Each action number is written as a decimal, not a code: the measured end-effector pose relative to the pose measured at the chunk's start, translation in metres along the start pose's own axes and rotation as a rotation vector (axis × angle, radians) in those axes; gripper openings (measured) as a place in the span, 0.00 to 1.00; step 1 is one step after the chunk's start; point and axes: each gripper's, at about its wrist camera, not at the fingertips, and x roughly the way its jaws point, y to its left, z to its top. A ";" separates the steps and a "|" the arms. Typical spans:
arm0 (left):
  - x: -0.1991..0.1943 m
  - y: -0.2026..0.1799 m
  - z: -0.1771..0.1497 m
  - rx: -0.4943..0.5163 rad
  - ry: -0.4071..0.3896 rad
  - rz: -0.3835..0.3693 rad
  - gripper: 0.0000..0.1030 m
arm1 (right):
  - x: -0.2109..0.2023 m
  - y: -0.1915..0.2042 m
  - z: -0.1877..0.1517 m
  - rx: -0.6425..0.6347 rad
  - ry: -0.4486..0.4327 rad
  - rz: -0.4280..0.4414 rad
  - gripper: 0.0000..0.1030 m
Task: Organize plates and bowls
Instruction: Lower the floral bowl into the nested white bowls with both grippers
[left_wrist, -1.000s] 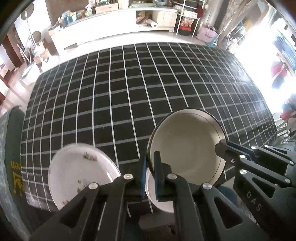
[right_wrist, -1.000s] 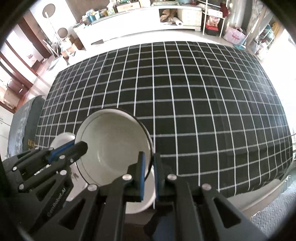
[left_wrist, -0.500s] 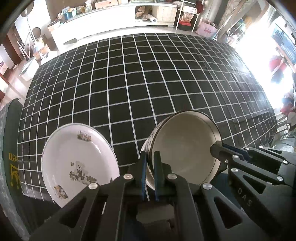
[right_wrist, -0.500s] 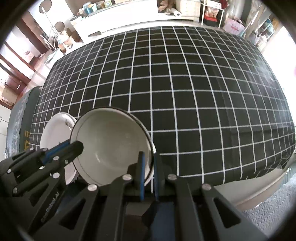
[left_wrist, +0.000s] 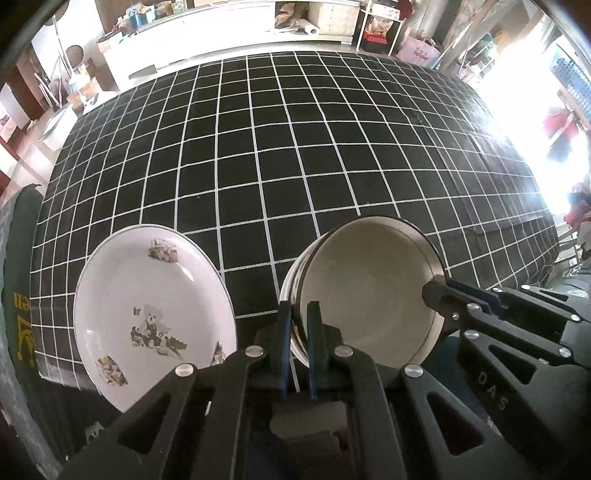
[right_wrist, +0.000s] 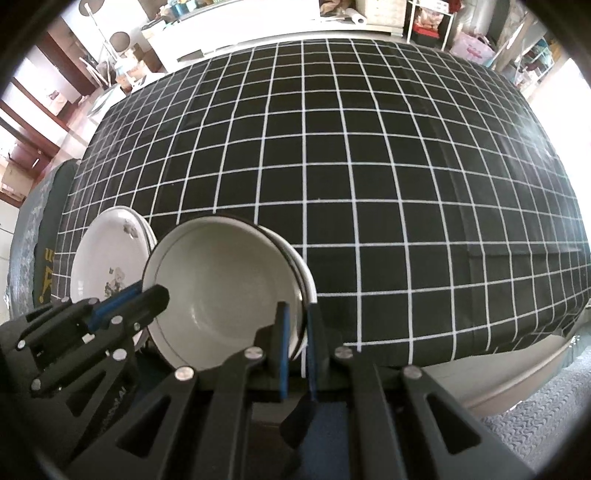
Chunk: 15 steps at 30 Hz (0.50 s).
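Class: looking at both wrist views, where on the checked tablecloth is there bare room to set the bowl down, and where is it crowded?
Free: the whole tablecloth beyond the bowl and plate, out to its far edge. Crowded: the near edge, where plate, bowl, left gripper and right gripper cluster.

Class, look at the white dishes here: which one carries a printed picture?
The shallow plate at the left, printed with a teddy bear; the bowl between both claws is plain inside.

Legible markings: the letters "DAS" on the black body of the right claw (left_wrist: 434, 295), seen from the left wrist. Yellow characters on the dark green cloth (left_wrist: 20, 332) at the counter's left edge are cut off and unreadable.
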 end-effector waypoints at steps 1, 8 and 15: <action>0.000 -0.001 0.000 -0.002 0.001 0.000 0.06 | 0.001 0.000 0.001 0.001 0.001 0.001 0.11; -0.001 0.000 0.002 -0.011 -0.003 -0.018 0.06 | 0.000 0.000 0.002 -0.010 0.003 0.002 0.11; 0.000 0.007 0.000 -0.015 -0.007 -0.059 0.08 | -0.004 -0.003 -0.002 -0.009 -0.017 0.021 0.12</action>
